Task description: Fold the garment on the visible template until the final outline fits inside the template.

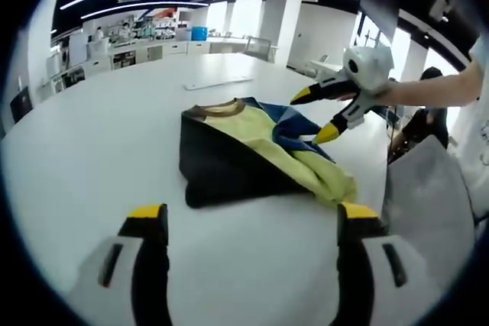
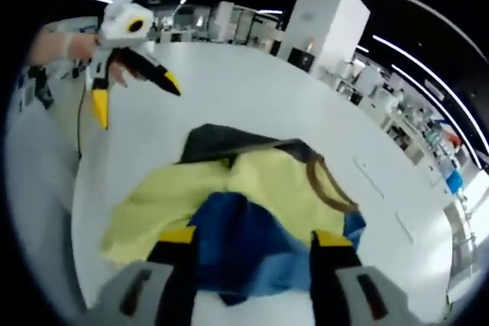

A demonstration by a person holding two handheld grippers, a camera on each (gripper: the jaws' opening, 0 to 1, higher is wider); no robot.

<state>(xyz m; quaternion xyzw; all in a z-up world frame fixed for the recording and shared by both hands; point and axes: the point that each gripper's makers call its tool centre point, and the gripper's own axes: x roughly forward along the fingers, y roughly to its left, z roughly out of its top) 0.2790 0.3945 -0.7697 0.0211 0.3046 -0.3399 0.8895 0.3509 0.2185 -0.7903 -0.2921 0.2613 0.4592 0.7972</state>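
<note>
A yellow garment [image 1: 267, 143] with a brown collar and blue sleeves lies partly folded on a dark template sheet [image 1: 218, 169] on the white table. My left gripper [image 1: 252, 211] stands open, short of the template's near edge and holding nothing. My right gripper [image 1: 314, 115] hovers open just above the blue sleeve at the far right. In the right gripper view, that gripper [image 2: 256, 236] is open over the bunched blue cloth of the garment [image 2: 267, 188]. The template [image 2: 221, 143] peeks out beyond it, and the left gripper [image 2: 136, 100] is held open in a hand at the upper left.
The round white table [image 1: 114, 127] has a thin white strip [image 1: 218, 82] lying at its far side. A grey chair back [image 1: 428, 204] and a person's arm [image 1: 435, 89] stand at the right edge. Counters and a white pillar [image 2: 325, 17] lie beyond.
</note>
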